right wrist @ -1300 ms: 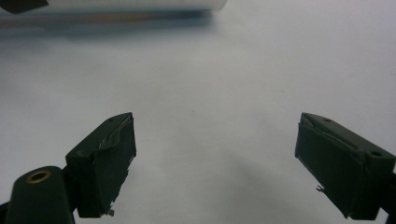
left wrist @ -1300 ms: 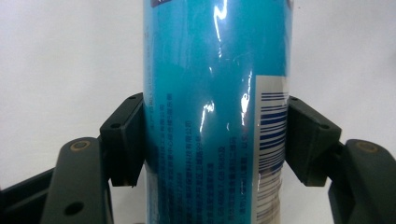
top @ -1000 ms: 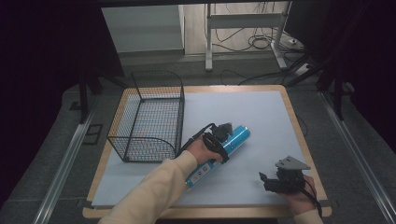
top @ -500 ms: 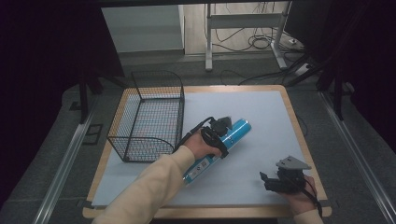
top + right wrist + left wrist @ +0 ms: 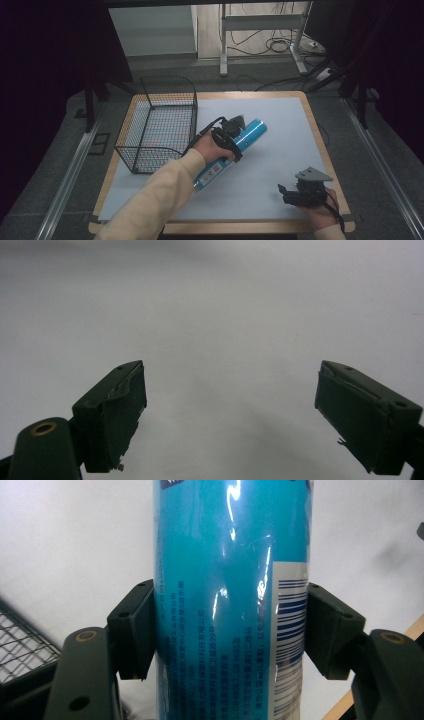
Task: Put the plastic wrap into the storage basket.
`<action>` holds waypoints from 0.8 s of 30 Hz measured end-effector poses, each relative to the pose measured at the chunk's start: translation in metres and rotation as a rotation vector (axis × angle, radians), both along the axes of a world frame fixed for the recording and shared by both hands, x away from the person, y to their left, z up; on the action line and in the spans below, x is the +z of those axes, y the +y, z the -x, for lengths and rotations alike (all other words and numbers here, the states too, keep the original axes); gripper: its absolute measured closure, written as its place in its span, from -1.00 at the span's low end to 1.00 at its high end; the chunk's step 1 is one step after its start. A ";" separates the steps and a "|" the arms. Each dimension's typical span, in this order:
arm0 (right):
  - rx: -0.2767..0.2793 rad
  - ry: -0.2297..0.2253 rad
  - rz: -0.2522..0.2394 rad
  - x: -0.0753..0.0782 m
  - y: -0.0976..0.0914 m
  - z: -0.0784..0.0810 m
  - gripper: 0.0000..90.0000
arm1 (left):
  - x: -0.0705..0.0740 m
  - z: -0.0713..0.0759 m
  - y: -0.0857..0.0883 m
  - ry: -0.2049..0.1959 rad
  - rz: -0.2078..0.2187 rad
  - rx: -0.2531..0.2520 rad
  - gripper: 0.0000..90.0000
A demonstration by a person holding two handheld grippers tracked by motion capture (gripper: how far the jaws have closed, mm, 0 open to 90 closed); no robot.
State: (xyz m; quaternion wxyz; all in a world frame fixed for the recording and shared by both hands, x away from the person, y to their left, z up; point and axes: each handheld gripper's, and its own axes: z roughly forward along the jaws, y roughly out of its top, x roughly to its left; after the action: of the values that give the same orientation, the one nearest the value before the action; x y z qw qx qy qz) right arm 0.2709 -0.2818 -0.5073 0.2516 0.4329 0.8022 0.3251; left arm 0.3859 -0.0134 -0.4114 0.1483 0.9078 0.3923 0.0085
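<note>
A long blue cylinder-shaped can (image 5: pixel 250 134) with a white barcode label is held over the middle of the table. My left gripper (image 5: pixel 231 136) is shut on its middle. In the left gripper view the two black jaws press on both sides of the blue can (image 5: pixel 232 600), and the gripper (image 5: pixel 230 630) holds it lengthwise up the picture. My right gripper (image 5: pixel 287 194) rests near the table's front right corner, open, pointing left. In the right gripper view its gripper (image 5: pixel 230 410) has nothing between the jaws, just pale table surface.
A black wire basket (image 5: pixel 159 125) stands on the left part of the table, just left of the can. The pale table top (image 5: pixel 280 120) has a wooden edge. Behind the table are desk legs and cables on the floor.
My left gripper with the blue can has shifted slightly toward the back and left, nearer the basket. The right gripper has stayed in place.
</note>
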 end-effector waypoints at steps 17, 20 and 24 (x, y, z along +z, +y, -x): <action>0.015 -0.004 -0.002 0.000 0.000 0.000 -0.70 | 0.021 -0.018 0.007 -0.010 0.029 0.037 -0.30; 0.020 -0.008 -0.002 -0.001 0.001 0.000 -0.70 | 0.024 -0.024 0.009 -0.004 0.046 0.046 -0.30; 0.019 -0.009 0.003 -0.001 0.001 -0.001 -0.70 | 0.028 -0.030 0.010 -0.015 0.031 0.054 -0.30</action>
State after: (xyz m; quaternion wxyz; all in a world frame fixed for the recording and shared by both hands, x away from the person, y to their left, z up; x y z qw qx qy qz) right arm 0.2715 -0.2807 -0.5078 0.2527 0.4234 0.8056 0.3284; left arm 0.4162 -0.0035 -0.3831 0.1650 0.8944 0.4154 0.0135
